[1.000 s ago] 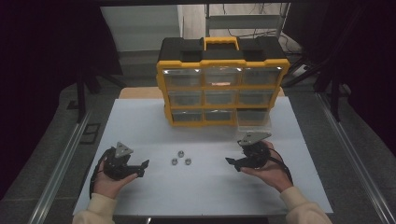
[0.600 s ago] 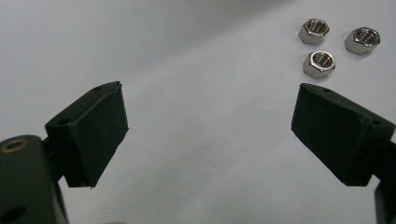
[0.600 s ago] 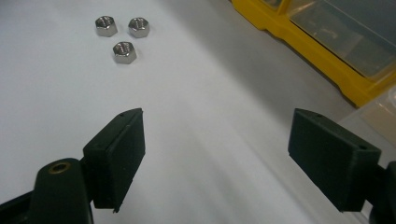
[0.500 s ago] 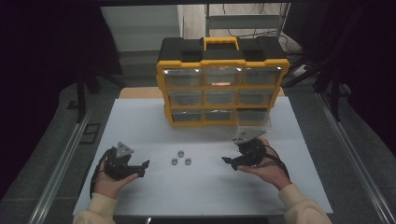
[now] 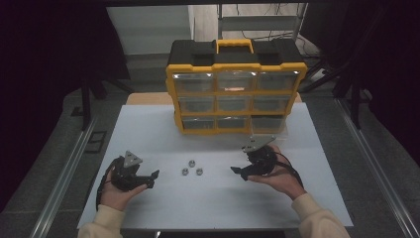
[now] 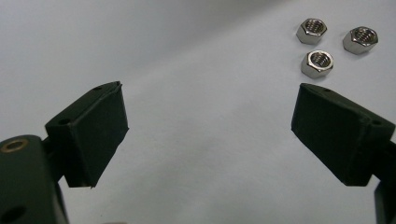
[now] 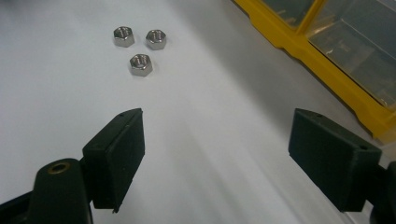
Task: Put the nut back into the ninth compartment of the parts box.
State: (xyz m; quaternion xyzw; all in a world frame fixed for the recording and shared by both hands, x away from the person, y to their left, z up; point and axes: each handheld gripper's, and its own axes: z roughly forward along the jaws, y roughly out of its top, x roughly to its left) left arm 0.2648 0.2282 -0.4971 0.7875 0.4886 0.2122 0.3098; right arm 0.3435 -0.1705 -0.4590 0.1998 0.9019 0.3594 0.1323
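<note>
1. At the near left of the white table [image 5: 148,134]: left gripper [image 5: 153,179] held in a hand [image 5: 116,191], jaws spread wide with nothing between them, pointing right toward the nuts.
2. Near the middle, between the two grippers: three hex nuts [image 5: 192,168] clustered close together on the bare tabletop, apart from both grippers; seen past the right jaw in the left gripper view [image 6: 334,42].
3. At the near right: right gripper [image 5: 238,171] cradled in a hand [image 5: 280,176], jaws likewise wide apart and empty, pointing left at the nuts [image 7: 139,44].
4. Far side, centre to right: yellow organizer case [image 5: 235,91] with clear drawers, standing upright, well apart from the nuts.
</note>
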